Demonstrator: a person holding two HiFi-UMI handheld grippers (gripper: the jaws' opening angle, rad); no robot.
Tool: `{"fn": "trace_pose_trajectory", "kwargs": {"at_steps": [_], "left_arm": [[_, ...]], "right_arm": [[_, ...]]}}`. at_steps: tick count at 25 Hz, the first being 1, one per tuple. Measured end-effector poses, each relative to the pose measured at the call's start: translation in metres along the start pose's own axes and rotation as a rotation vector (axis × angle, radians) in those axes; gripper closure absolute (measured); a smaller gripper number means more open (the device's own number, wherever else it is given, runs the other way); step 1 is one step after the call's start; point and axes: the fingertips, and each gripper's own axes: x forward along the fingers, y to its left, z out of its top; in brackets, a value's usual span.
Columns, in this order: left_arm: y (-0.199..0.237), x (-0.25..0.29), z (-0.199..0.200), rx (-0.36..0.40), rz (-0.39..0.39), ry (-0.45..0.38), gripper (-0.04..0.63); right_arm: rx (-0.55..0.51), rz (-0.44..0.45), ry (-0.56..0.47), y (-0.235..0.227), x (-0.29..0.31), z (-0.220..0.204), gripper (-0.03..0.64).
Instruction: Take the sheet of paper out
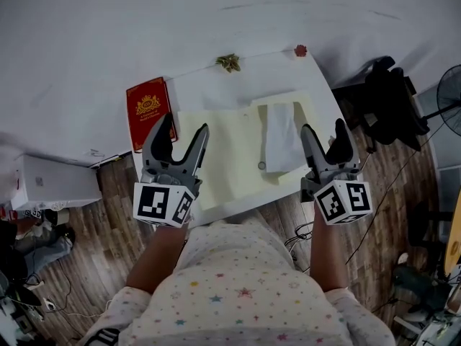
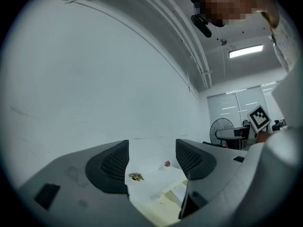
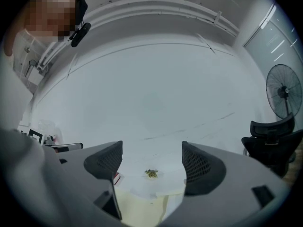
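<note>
White rectangular sheet of paper (image 1: 282, 139) is lying flat right of centre, long axis running top to bottom, on one pale yellow open folder (image 1: 223, 157). From the left: one red book (image 1: 147, 114) is lying on the white table (image 1: 209, 85); the left gripper (image 1: 185, 125) and right gripper (image 1: 323, 126) are hovering, both jaws spread wide, gripping nothing.

I see a plain white wall (image 1: 108, 34) behind the small white table (image 1: 205, 91). The floor (image 1: 108, 207) is dark wood planks, with loose cables (image 1: 297, 238) lying on it. A black office chair (image 1: 389, 99) stands just beside the table on my right, with a standing fan (image 1: 450, 99) near it. A strip light (image 2: 245, 51) glows on the ceiling above tall windows (image 2: 236, 105).
</note>
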Motion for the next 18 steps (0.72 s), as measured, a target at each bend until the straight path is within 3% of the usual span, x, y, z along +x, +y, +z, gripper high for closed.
{"fn": "trace_pose_trajectory", "kwargs": {"at_steps": [18], "left_arm": [[0.022, 0.018, -0.044, -0.063, -0.014, 0.064, 0.308]], "right_arm": [[0.007, -0.030, 0.078, 0.003, 0.020, -0.041, 0.248]]}}
